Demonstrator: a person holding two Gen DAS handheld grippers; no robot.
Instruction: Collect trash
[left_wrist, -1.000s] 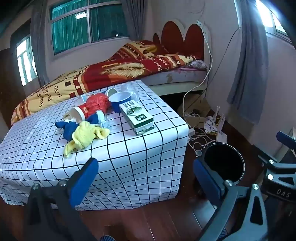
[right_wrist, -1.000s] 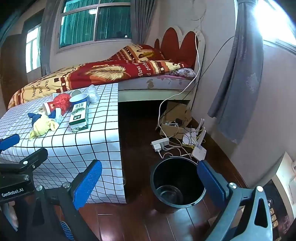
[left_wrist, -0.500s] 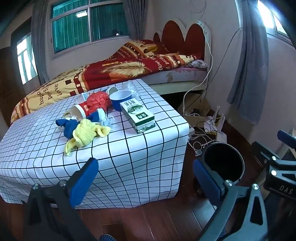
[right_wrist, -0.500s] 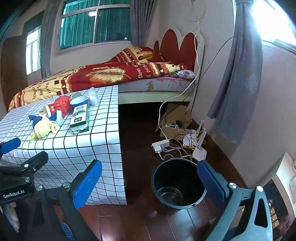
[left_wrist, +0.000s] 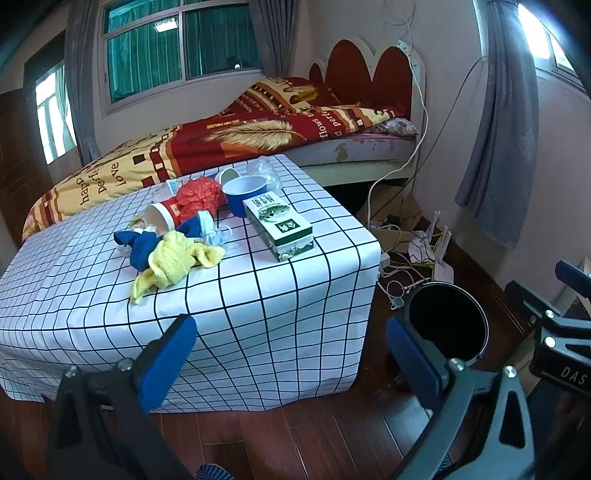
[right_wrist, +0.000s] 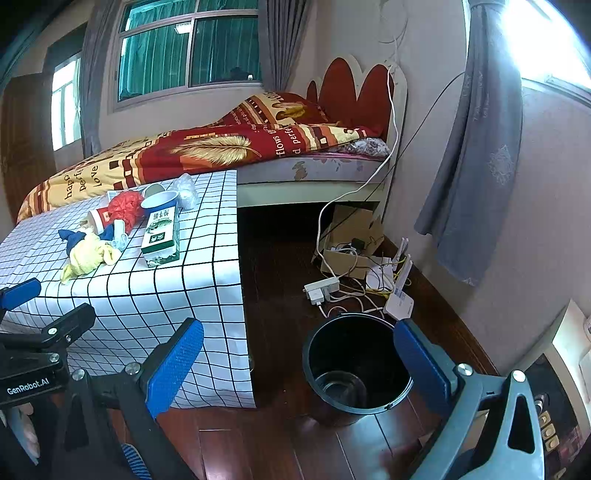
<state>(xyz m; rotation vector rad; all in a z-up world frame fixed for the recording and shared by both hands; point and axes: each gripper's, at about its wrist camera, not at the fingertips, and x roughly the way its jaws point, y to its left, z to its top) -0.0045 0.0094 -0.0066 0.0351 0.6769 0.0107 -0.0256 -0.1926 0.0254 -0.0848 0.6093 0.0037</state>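
Your left gripper (left_wrist: 291, 354) and right gripper (right_wrist: 295, 362) both gape, empty. Trash pile (left_wrist: 192, 221) sits centre-left on the checked table (left_wrist: 277, 314); bin (right_wrist: 356, 369) lower centre. Soft cloths may slip from your grasp and miss the bin.

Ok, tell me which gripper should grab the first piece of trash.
Left. The left gripper is open and faces the trash pile on the table; the right gripper, also open, hangs by the black bin.

Surface (left_wrist: 258, 295) under a white black-grid cloth: green-white box (left_wrist: 279, 228), blue bowl (left_wrist: 243, 192), red bag (left_wrist: 201, 195), tipped paper cup (left_wrist: 162, 218), yellow cloth (left_wrist: 173, 262), blue cloth (left_wrist: 140, 245). Wooden floor (right_wrist: 280, 280): black bin (right_wrist: 356, 369), power strip (right_wrist: 321, 290).
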